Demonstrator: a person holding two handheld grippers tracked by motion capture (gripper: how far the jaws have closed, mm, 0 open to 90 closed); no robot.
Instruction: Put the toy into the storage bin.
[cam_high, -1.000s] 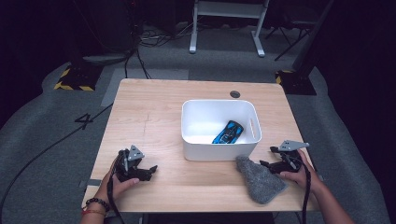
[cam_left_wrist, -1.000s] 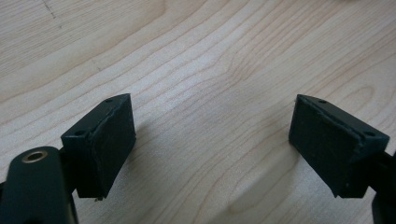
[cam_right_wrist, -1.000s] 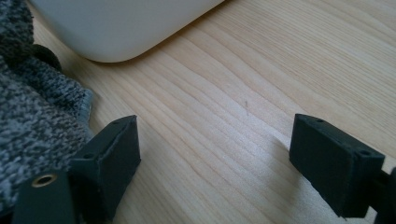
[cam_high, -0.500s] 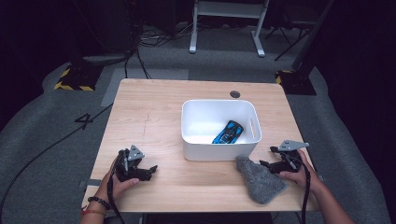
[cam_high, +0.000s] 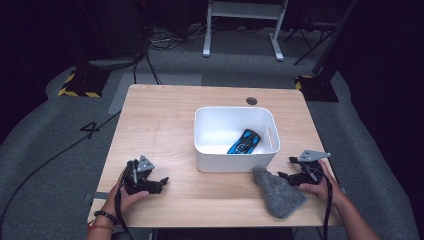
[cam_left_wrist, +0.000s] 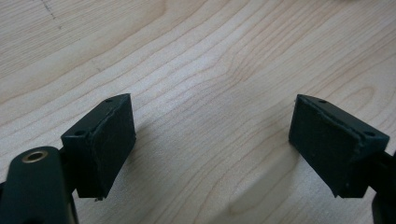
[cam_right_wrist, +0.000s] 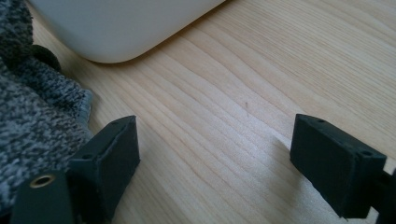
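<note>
At the near edge of the light wooden surface (cam_high: 165, 120), the left gripper (cam_high: 159, 184) rests low on the wood in the person's left hand (cam_high: 129, 196), its jaws spread wide with nothing between them. In the left gripper view the two black pads (cam_left_wrist: 111, 142) stand well apart over bare wood grain.

On the near right, the right gripper (cam_high: 287, 176) sits in the person's right hand (cam_high: 320, 184), a grey three-cornered plate on top of it. Its jaws are likewise released and hold nothing; in the right gripper view only wood lies between the pads (cam_right_wrist: 116, 161). Just beside that gripper, on its left, lies the speckled grey knitted cloth (cam_high: 278, 192), crumpled flat near the front edge of the surface. In the right gripper view the cloth (cam_right_wrist: 32, 121) reaches up to the left-hand jaw; whether it touches it I cannot tell.

Just beyond the cloth stands the white rectangular plastic bin (cam_high: 235, 160), roughly in the middle of the surface, its near right corner close to the cloth. Its rounded corner (cam_right_wrist: 121, 28) shows at the top of the right gripper view. Inside the bin, towards its right side, lies a small blue and black toy car (cam_high: 244, 142), set at a slant.

Farther off, a round dark grommet hole (cam_high: 251, 101) sits near the far edge of the surface. Beyond it, on the grey carpeted floor (cam_high: 60, 150), are black cables and white metal stand legs (cam_high: 240, 25).
</note>
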